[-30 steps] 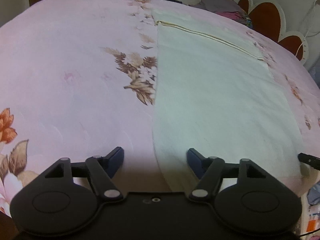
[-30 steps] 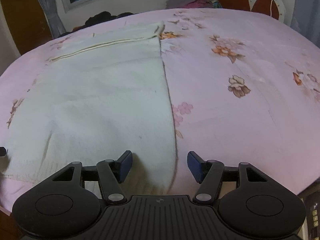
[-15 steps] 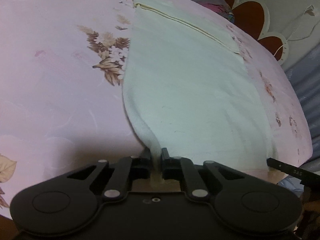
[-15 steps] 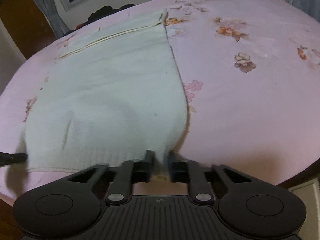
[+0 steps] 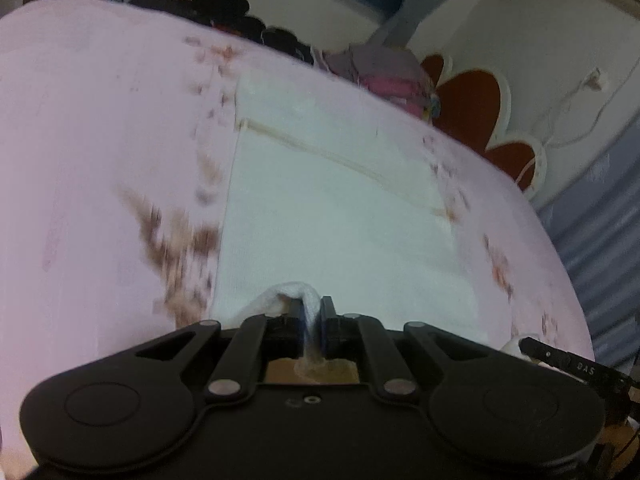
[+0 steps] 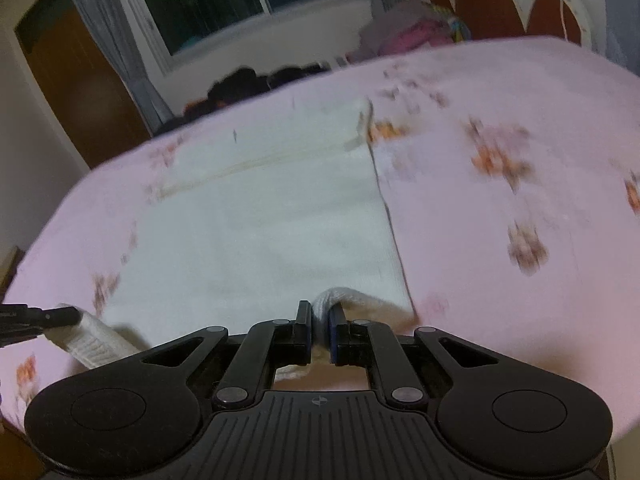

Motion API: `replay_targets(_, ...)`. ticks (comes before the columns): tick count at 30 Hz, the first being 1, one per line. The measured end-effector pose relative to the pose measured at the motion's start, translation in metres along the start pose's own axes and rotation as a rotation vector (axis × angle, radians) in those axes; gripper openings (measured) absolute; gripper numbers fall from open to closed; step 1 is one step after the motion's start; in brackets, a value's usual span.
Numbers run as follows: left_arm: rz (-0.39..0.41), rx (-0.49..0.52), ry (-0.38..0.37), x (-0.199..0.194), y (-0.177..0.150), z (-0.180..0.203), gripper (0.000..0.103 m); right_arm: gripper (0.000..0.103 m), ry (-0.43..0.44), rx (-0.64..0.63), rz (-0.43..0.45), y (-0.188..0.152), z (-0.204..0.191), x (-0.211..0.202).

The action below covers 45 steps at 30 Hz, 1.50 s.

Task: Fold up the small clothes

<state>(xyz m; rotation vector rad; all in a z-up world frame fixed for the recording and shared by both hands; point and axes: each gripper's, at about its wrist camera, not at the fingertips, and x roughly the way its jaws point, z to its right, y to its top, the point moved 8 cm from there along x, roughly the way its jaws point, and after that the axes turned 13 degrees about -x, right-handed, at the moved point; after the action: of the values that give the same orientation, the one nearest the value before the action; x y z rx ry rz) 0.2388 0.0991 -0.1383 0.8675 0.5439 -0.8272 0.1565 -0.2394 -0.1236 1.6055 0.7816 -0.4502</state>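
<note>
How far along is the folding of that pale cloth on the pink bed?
Early on. Done: the pale cloth is spread flat on the pink bedsheet, and both near corners are gripped. In hand: the left tongs and right tongs are each shut on a pinched corner, lifted slightly off the sheet. Left: no fold shows yet; the corners likely have to be carried to the far hem, then any further folds.

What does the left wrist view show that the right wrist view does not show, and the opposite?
Only the left wrist view shows a white cable on the wall. Only the right wrist view shows the dark window and a brown door. Both show the pale garment on the pink floral bedsheet, with the left claw and right claw each shut on its near edge.
</note>
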Motion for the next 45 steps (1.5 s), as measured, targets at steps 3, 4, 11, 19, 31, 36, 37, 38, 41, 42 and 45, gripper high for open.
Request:
replay_targets(3,0.041,-0.012,0.005,0.015,0.03,0.007,0.007,0.008,0.007,-0.007,0.039,0.031,0.007,0.018)
replay_targets(4,0.051,-0.015,0.004,0.02,0.04,0.01,0.007,0.007,0.008,-0.007,0.05,0.041,0.008,0.025)
replay_targets(11,0.099,-0.009,0.015,0.073,0.101,0.028,0.007,0.007,-0.004,-0.014,0.112,0.112,0.027,0.087)
replay_targets(19,0.128,-0.05,0.05,0.134,0.154,0.026,0.007,0.007,-0.005,0.017,0.119,0.162,0.051,0.164)
replay_targets(31,0.146,-0.1,0.112,0.204,0.222,0.023,0.007,0.007,-0.009,0.09,0.106,0.219,0.089,0.25)
replay_targets(36,0.111,-0.093,0.166,0.234,0.231,0.019,0.007,0.007,-0.02,0.136,0.05,0.221,0.104,0.288)
replay_targets(37,0.111,-0.091,0.171,0.238,0.232,0.018,0.008,0.007,-0.023,0.137,0.042,0.222,0.105,0.293)
replay_targets(38,0.11,-0.083,0.177,0.241,0.234,0.019,0.011,0.007,-0.023,0.14,0.036,0.222,0.107,0.296)
replay_targets(41,0.135,-0.07,0.18,0.244,0.241,0.019,0.026,0.007,-0.023,0.156,0.042,0.226,0.112,0.302)
replay_targets(42,0.144,-0.068,0.185,0.244,0.244,0.019,0.03,0.008,-0.017,0.159,0.036,0.227,0.114,0.304)
replay_targets(45,0.192,-0.082,0.166,0.233,0.252,0.019,0.071,0.021,-0.009,0.158,0.035,0.23,0.117,0.307)
